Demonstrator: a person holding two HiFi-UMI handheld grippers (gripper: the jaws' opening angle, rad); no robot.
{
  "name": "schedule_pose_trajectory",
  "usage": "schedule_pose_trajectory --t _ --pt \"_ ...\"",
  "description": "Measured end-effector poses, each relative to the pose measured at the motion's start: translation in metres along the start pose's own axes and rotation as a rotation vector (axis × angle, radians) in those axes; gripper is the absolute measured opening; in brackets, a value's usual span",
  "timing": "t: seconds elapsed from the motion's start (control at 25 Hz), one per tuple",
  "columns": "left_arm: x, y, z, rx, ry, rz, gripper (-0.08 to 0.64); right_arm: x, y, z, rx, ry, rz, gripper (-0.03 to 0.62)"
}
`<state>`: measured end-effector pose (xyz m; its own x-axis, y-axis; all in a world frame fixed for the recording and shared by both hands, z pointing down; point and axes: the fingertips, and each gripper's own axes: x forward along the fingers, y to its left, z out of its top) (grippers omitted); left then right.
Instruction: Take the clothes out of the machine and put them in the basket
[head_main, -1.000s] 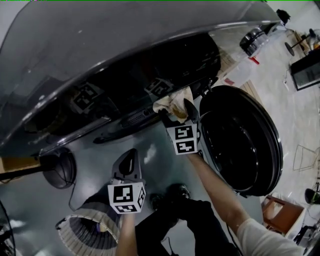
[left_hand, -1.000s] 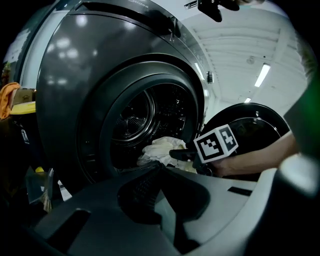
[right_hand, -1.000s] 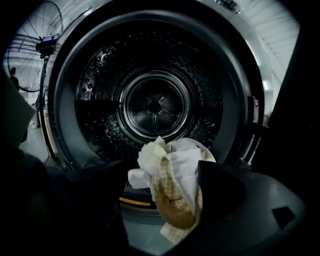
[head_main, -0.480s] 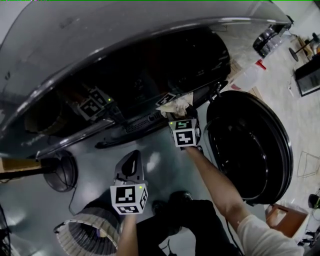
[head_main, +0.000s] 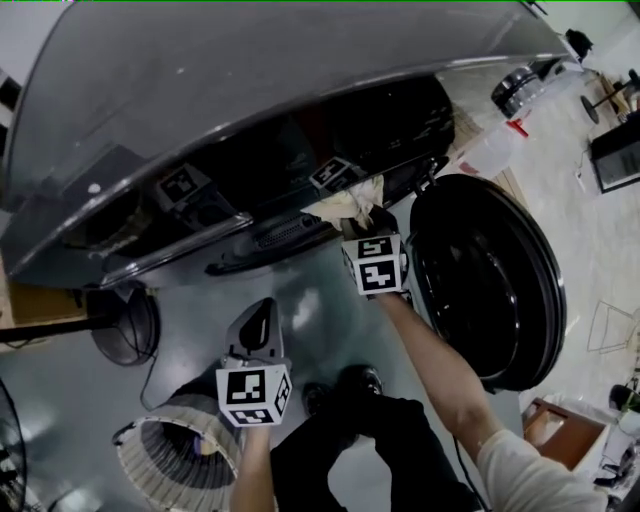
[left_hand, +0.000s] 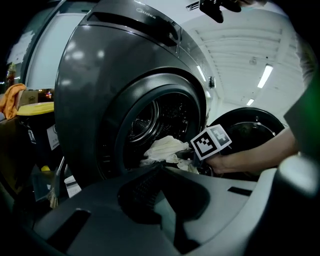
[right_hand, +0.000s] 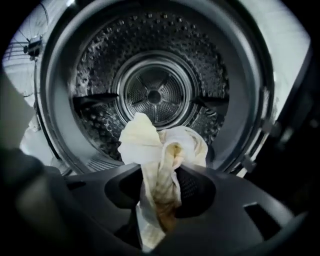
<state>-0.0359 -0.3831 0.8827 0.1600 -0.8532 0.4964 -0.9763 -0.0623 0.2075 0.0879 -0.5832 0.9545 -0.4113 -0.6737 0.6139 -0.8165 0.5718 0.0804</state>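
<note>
Right gripper first: jaws just squeezed in, now pinching a cream cloth around its middle, likely so as to pull it out in one go. Soft and crumpled, a bit yellow, bunched up like a twisted rope, right at the mouth of the machine. Behind the cloth at 12 o'clock, a round shiny metal drum with lots of little holes. Left gripper pressed together on nothing, kept low at 7 o'clock in the head view, probably to stay out of the way. Round dark door, smooth and glossy, swung wide at 3 o'clock to leave room. Ribbed round basket down at 7 o'clock, near enough for an easy drop.
</note>
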Motion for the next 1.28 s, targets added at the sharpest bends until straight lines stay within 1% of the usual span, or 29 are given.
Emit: schedule_pose_trajectory --t 0.12,0.24,0.36,0.56,0.84,0.92,1.12,1.28 --pt "-0.016 -0.007 0.015 -0.022 0.011 -0.003 0.017 -0.033 0.010 0.013 -0.016 -0.008 0.023 0.161" --pt "-0.033 -0.021 0.038 -0.035 0.020 -0.012 0.017 -0.072 0.017 0.028 -0.032 -0.010 0.039 0.160" --pt "-0.050 -0.034 0.065 -0.042 0.012 -0.014 0.017 -0.112 0.019 0.044 -0.038 -0.014 0.056 0.158" --pt "-0.077 -0.048 0.106 -0.071 0.006 0.002 0.017 -0.172 0.018 0.068 -0.034 -0.010 0.077 0.147" --pt "-0.125 -0.065 0.157 -0.086 0.003 0.042 0.017 -0.265 0.013 0.108 -0.049 -0.031 0.085 0.146" --pt "-0.141 -0.070 0.175 -0.091 -0.002 0.060 0.017 -0.293 0.008 0.124 -0.040 -0.037 0.087 0.146" --pt "-0.175 -0.082 0.231 -0.092 -0.037 0.098 0.017 -0.356 -0.010 0.179 -0.018 -0.078 0.082 0.146" --pt "-0.199 -0.094 0.275 -0.092 -0.072 0.120 0.017 -0.403 -0.017 0.214 -0.032 -0.105 0.090 0.146"
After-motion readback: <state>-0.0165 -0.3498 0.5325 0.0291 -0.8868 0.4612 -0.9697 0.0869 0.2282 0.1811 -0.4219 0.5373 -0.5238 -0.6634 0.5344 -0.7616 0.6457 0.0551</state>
